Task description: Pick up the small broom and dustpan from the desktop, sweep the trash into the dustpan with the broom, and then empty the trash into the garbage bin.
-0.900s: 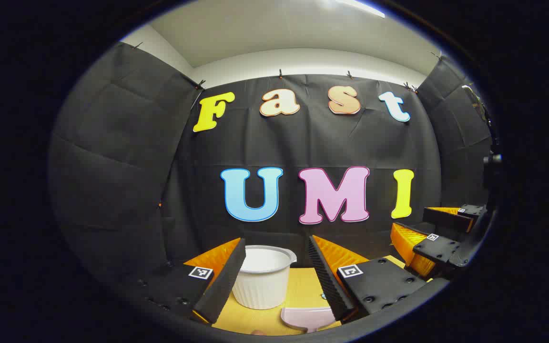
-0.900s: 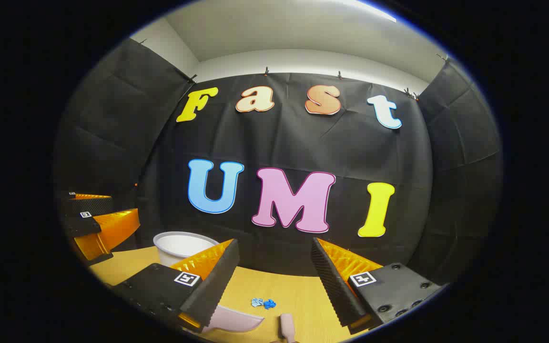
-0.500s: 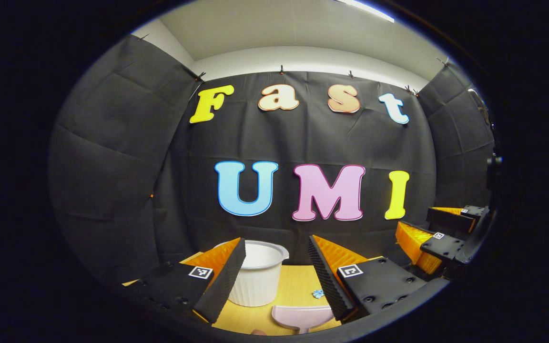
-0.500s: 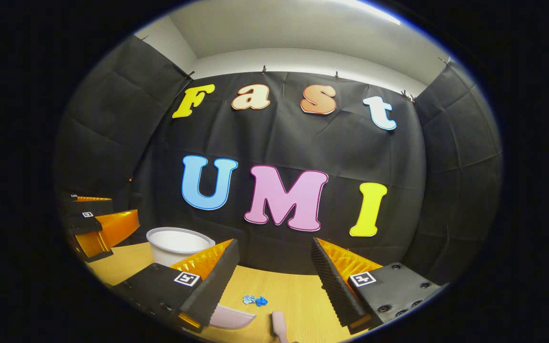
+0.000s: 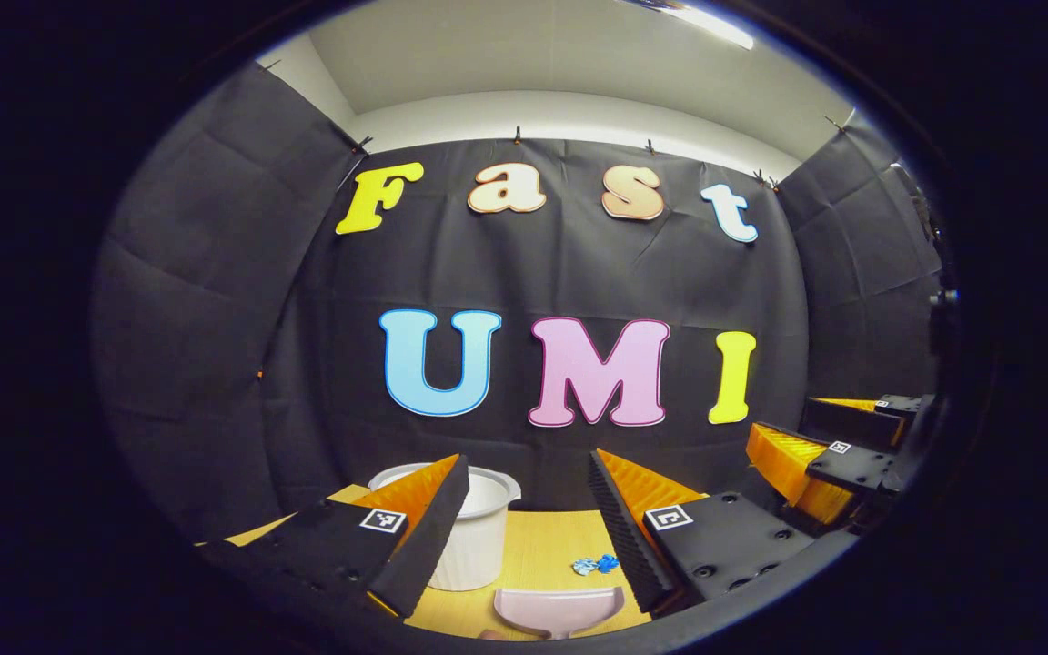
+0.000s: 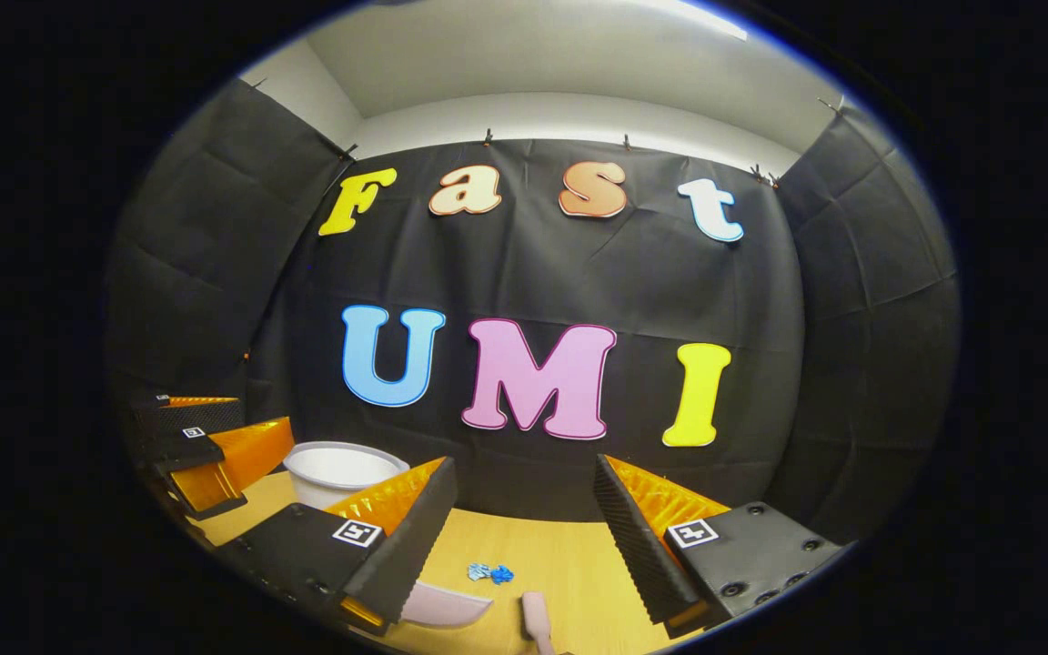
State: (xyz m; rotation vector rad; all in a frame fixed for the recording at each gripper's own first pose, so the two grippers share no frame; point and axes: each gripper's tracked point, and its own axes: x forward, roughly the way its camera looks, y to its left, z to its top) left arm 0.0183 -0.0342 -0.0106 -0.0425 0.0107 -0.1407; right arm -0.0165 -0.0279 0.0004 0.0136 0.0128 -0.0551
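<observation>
Both grippers are held apart and empty. The pink dustpan (image 5: 559, 608) is seen at bottom centre below the left gripper (image 5: 524, 523); the broom handle (image 6: 538, 620) lies bottom centre under the right gripper (image 6: 524, 532), blue trash (image 6: 489, 573) just beyond.

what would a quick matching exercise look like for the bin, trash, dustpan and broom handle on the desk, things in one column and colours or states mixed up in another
Things
1. ribbed round plastic garbage bin
2. small crumpled scrap of trash
3. flat plastic dustpan
4. small broom handle

Descriptions
A. blue, lying loose on the wooden desktop
B. white, standing upright and open-topped
C. pale pink scoop, lying in front of the trash
D. pale pink rounded end, right of the scoop

Pairs: 1-B, 2-A, 3-C, 4-D
</observation>
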